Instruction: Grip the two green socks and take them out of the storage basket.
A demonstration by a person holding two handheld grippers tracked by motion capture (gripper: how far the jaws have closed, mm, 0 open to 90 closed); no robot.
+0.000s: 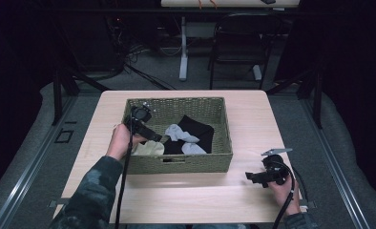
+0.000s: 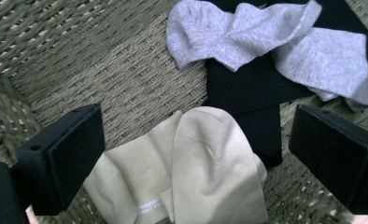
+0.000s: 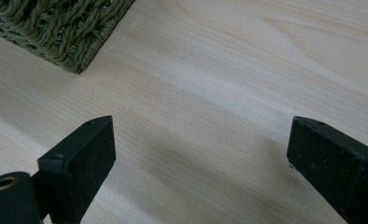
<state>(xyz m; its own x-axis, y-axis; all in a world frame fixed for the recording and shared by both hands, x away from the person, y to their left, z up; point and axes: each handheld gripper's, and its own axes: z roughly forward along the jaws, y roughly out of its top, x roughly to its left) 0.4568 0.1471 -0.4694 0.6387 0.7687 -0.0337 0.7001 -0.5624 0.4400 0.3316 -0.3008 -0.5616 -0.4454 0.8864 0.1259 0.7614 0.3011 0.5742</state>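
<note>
A woven green basket [image 1: 223, 125] stands mid-table and holds several socks. A cream sock [image 2: 196, 172] lies near its front left, two grey socks [image 2: 238, 35] in the middle, and black socks [image 2: 252, 93] under and behind them. My left gripper [image 1: 153, 137] reaches into the basket from the left. It is open, its jaws wide on either side of the cream sock [image 1: 150, 149] and just above it. My right gripper [image 1: 254, 177] rests low over the bare table right of the basket, open, nothing between its jaws; the basket corner [image 3: 70, 32] lies ahead of it.
The light wooden table [image 1: 253, 114] has bare surface around the basket, widest along its front. Beyond the far edge stand a black chair [image 1: 238, 45] and a desk leg [image 1: 183, 47] on grey floor. Dark frame posts flank the table.
</note>
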